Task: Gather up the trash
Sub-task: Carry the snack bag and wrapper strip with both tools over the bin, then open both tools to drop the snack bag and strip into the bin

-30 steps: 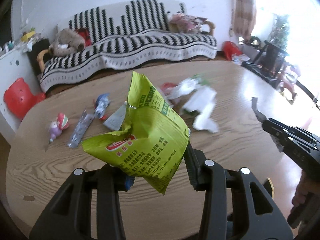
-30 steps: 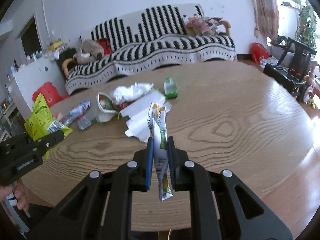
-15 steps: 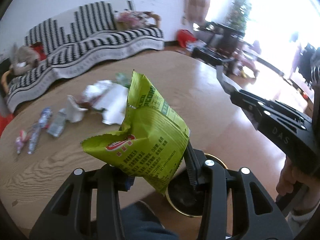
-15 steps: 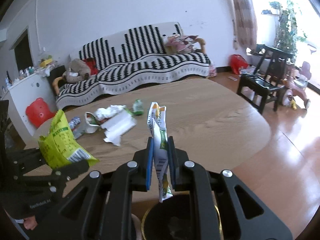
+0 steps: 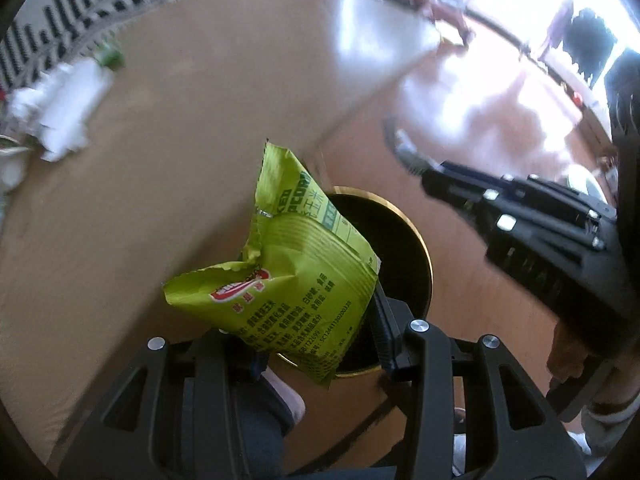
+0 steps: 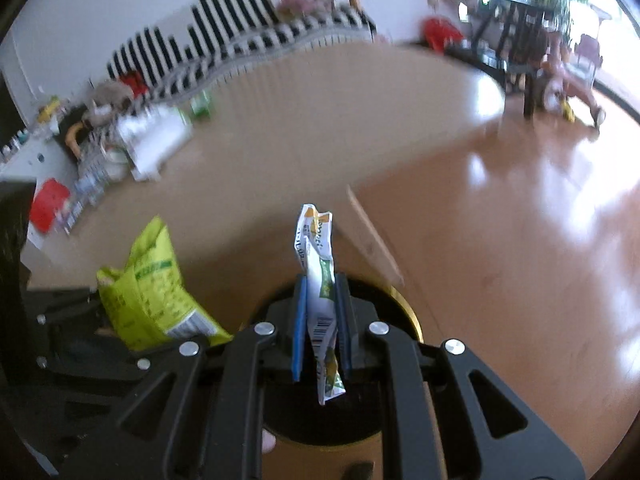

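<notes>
My left gripper (image 5: 316, 332) is shut on a puffy green snack bag (image 5: 296, 276), which hangs over a round black bin with a gold rim (image 5: 424, 248) on the floor beside the wooden table (image 5: 180, 140). My right gripper (image 6: 320, 284) is shut on a thin white and yellow-green wrapper (image 6: 316, 232), also above the bin (image 6: 408, 308). The green bag (image 6: 152, 288) shows low on the left in the right wrist view. The right gripper (image 5: 408, 156) reaches in from the right in the left wrist view. Both views are motion-blurred.
More trash, white paper and small packets (image 5: 64, 100), lies on the table's far left (image 6: 156, 136). A striped sofa (image 6: 260, 28) stands behind the table and a black chair (image 6: 516, 28) at the right. A person's hand (image 5: 568, 356) holds the right gripper. Shiny wooden floor (image 6: 520, 220) spreads to the right.
Both grippers swung away from the table top and tipped downward; the bin has come into view right under them. Each still holds its piece of trash as before.
</notes>
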